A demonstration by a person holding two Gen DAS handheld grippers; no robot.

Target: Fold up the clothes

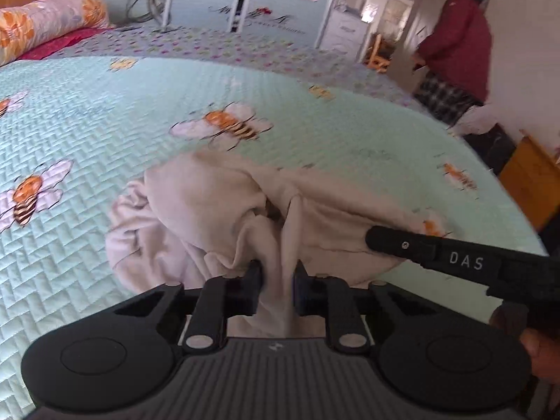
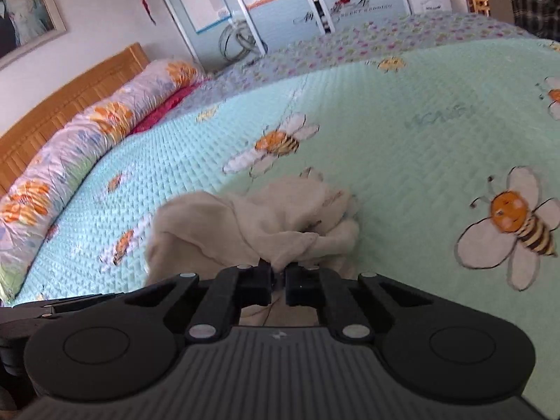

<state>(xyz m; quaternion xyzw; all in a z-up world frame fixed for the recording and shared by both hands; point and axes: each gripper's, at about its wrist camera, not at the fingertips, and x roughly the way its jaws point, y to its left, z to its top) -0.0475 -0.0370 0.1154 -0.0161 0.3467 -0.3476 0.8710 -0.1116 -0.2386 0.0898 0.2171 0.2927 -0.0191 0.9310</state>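
A crumpled cream garment (image 1: 210, 217) lies bunched on the mint bee-print bedspread (image 1: 87, 133). My left gripper (image 1: 278, 280) is shut on a fold of this cloth, which runs up between its fingers. From the right, the other gripper's black finger (image 1: 437, 252) reaches in over the garment's edge. In the right wrist view the same cream garment (image 2: 252, 224) is heaped just ahead, and my right gripper (image 2: 278, 281) is shut on a pinched corner of it. The bedspread (image 2: 402, 147) stretches beyond.
A floral bolster (image 2: 87, 140) and a wooden headboard (image 2: 70, 98) line the left side of the bed. A person in a dark red jacket (image 1: 458, 38) stands beyond the bed's far right corner. A wooden cabinet (image 1: 532, 178) sits by the right edge.
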